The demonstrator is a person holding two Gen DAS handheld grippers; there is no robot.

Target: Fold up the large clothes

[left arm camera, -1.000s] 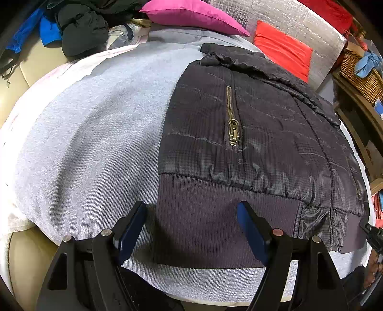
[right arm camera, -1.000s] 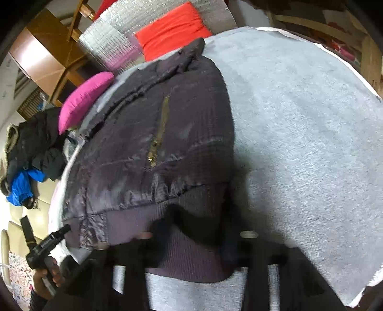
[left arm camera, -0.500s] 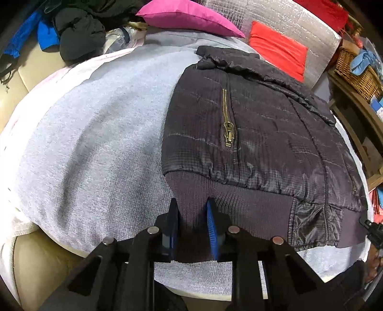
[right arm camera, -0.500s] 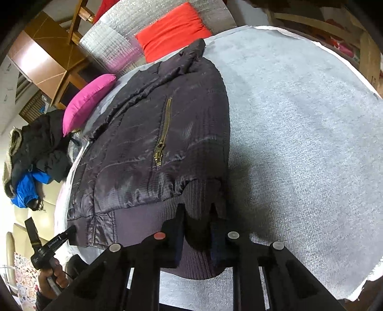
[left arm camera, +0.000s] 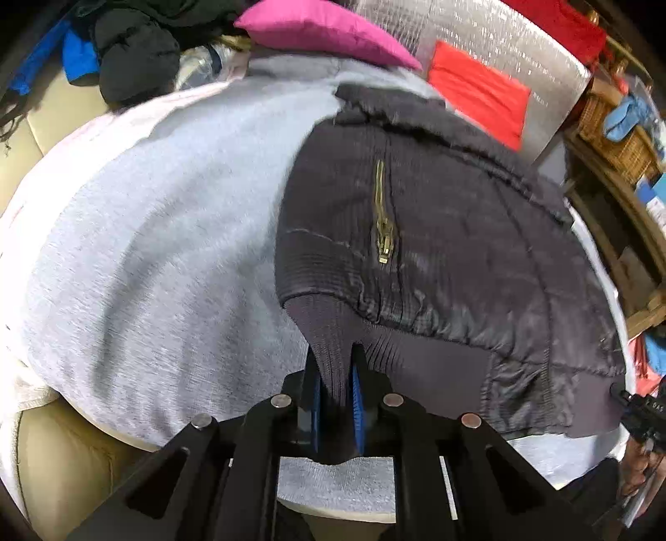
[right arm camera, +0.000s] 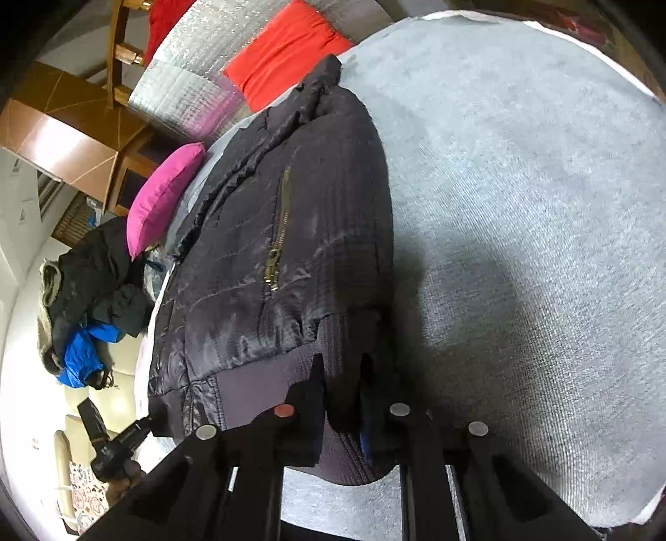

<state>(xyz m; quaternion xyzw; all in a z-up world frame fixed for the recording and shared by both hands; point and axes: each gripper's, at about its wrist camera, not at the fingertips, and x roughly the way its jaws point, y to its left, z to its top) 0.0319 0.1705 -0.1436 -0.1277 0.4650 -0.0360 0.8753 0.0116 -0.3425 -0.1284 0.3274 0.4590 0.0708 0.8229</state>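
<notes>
- Since a second ago: left jaws went from wide apart over the hem to pinched on it, and the ribbing now rises into a peak; right jaws closed on the hem too, and the corner has come up off the blanket.
- Left wrist view: left gripper [left arm camera: 335,387] is clamped on the ribbed hem [left arm camera: 329,333] of the jacket [left arm camera: 449,233]. Knit is bunched between the blue pads [left arm camera: 357,395] and pulled up in a tent.
- Jacket lies flat on the grey blanket [left arm camera: 158,233], right of centre, collar far end toward the pink cushion [left arm camera: 324,33] and red cushion [left arm camera: 478,91].
- Other gripper's tip shows at the hem's far corner, lower right edge; contact there is too small to tell.
- Right wrist view: right gripper [right arm camera: 341,399] is closed on the hem's opposite end, dark knit squeezed between its fingers. Jacket runs away from it toward the cushions; bare blanket fills the right side.
- Look: dark quilted shell, slightly shiny, brass pocket zipper [right arm camera: 279,233] closed, ribbed band a softer purple-grey. Body is smooth, puckered only where shell meets band.
- Step, my read: both hem ends gripped, start of folding the bottom up toward the collar.
- Next needs: lift both ends level, carry them forward together, keep the band taut so the puffy shell doesn't slump sideways. Slick fabric may slide once laid.
</notes>
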